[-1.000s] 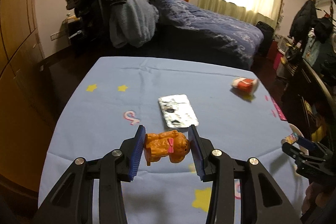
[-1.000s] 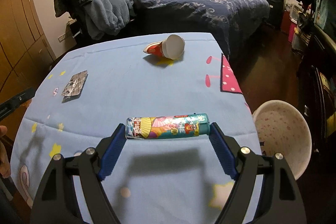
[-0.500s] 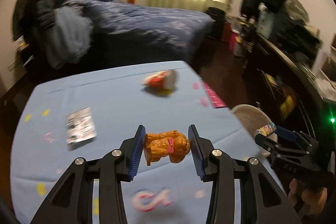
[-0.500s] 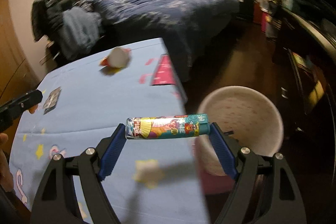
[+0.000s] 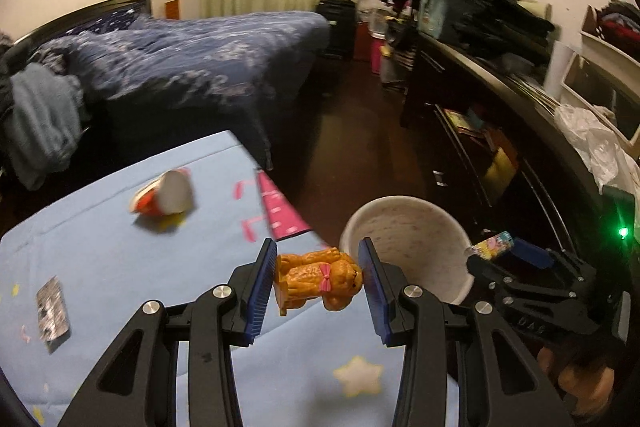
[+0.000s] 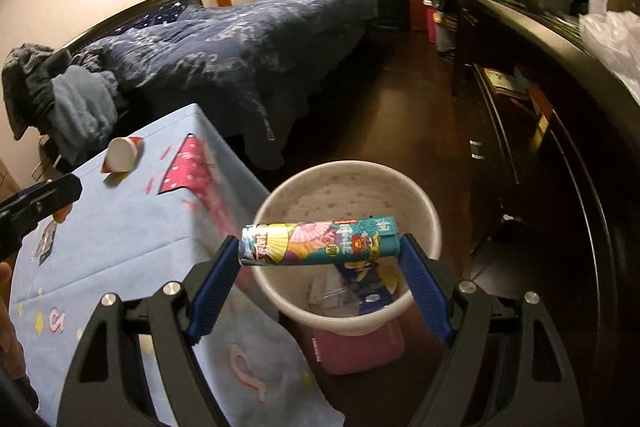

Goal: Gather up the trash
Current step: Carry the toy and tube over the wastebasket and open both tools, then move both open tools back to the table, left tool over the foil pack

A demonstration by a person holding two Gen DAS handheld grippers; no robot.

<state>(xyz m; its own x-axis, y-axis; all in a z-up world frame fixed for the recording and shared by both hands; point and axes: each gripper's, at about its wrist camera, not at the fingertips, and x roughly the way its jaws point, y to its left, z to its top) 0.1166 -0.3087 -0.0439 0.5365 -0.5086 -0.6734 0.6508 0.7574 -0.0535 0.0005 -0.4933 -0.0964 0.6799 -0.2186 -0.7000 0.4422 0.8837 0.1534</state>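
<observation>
My left gripper is shut on an orange toy dog with a pink bow, held above the right edge of the blue tablecloth. My right gripper is shut on a colourful snack tube, gripped end to end and hanging over the white trash bin, which holds some wrappers. In the left wrist view the right gripper and the tube's tip sit beside the bin. A tipped paper cup and a foil blister pack lie on the table.
The bin stands on the dark floor just off the table's right edge, on a pink base. A bed with a dark blue quilt is behind. A dark cluttered dresser runs along the right. A hand holds the right gripper.
Both grippers swung right from over the table toward its right edge, each keeping its load. The tube now hangs over the bin, and the bin has come into the left view.
</observation>
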